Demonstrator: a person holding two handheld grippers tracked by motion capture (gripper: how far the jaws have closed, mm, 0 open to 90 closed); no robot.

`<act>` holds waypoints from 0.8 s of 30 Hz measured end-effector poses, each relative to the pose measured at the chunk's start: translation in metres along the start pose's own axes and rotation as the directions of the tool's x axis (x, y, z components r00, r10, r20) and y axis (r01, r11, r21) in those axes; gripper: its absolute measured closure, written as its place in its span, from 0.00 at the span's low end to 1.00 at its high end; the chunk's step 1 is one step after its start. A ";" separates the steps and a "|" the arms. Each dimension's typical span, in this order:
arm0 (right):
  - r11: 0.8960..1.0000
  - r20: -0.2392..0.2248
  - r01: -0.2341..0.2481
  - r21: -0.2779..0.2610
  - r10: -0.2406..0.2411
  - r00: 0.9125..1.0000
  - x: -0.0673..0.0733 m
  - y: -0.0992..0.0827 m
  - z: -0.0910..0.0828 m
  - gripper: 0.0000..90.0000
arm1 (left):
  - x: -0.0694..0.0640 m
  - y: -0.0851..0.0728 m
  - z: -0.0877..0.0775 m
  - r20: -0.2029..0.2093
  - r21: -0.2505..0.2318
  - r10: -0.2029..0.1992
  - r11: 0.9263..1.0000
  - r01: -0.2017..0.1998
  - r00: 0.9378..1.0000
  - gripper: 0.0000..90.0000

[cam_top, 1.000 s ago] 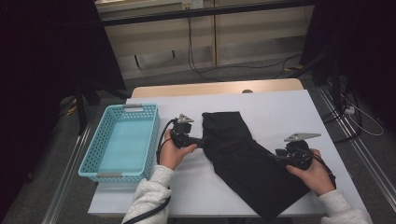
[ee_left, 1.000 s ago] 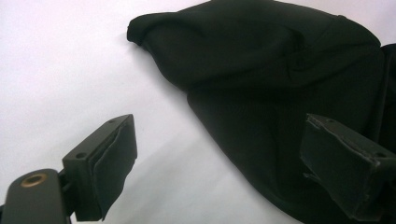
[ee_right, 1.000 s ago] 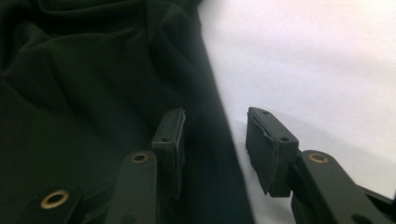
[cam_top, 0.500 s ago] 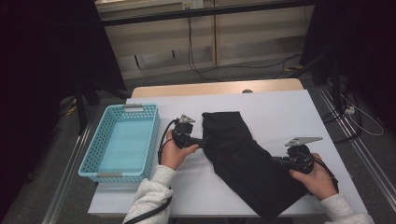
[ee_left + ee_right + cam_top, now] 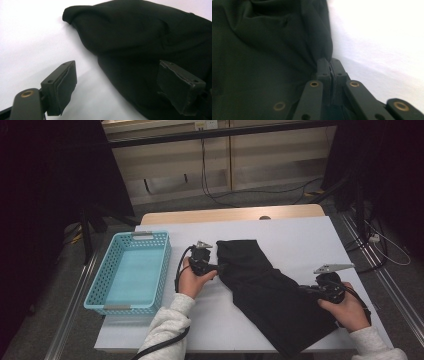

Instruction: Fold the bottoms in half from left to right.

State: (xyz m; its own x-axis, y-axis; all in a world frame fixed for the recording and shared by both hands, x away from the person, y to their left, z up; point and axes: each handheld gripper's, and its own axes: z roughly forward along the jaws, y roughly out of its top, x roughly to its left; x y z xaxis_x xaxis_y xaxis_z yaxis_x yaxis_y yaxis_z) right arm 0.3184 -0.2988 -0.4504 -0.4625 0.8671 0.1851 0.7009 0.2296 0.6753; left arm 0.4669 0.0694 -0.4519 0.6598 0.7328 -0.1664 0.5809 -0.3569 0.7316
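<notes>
**Black garment on the counter, right edge pinched, left side not yet gripped**

Far left of the high view: a light blue plastic basket (image 5: 129, 273) with a perforated wall sits on the white counter (image 5: 300, 235), well apart from the cloth.

Just right of the basket, the left hand-held gripper (image 5: 216, 266) rests low over the counter, its tips at the left edge of the black garment (image 5: 270, 292). In the left gripper view its jaws stand wide apart; they have just been closing a little. One pad (image 5: 62, 85) sits over bare white counter, the other over dark fabric (image 5: 140, 45). The garment's edge lies between them, unpressed. Released, holding nothing.

Centre: the garment lies flat and slanted, from near the counter's middle down toward the near right corner. A folded, rounded end points away from the person. Kind of garment cannot be told; it reads as plain black cloth.

Right: the right hand-held gripper (image 5: 306, 290) lies at the garment's right edge. In the right gripper view (image 5: 329, 65) the jaws are clenched together with a bunched fold of the black cloth (image 5: 274, 50) caught between the pads. Bare counter shows pale beyond.
</notes>
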 end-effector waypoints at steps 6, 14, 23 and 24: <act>1.000 -0.009 0.007 -0.028 -0.007 1.000 0.004 0.001 -0.001 0.70 | 0.006 0.001 0.012 -0.004 0.009 -0.019 1.000 0.019 1.000 0.41; 0.999 0.000 0.008 -0.048 -0.008 1.000 0.003 0.001 -0.005 0.62 | 0.003 0.006 0.019 -0.004 0.014 -0.029 0.999 0.029 1.000 0.60; 0.998 0.004 0.018 -0.066 -0.018 1.000 0.005 0.002 -0.007 0.61 | 0.007 0.004 0.017 0.048 0.022 -0.103 0.995 0.102 0.994 0.96; 0.998 0.004 0.020 -0.067 -0.020 1.000 0.005 0.002 -0.007 0.61 | 0.008 0.004 0.016 0.047 0.026 -0.103 0.994 0.102 0.994 0.96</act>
State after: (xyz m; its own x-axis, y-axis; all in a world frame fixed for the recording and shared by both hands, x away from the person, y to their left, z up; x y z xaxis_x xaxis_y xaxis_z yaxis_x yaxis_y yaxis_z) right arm 0.3135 -0.2972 -0.4431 -0.4743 0.8640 0.1690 0.6536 0.2170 0.7251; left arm 0.4826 0.0649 -0.4607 0.6177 0.7379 -0.2718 0.6576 -0.2952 0.6931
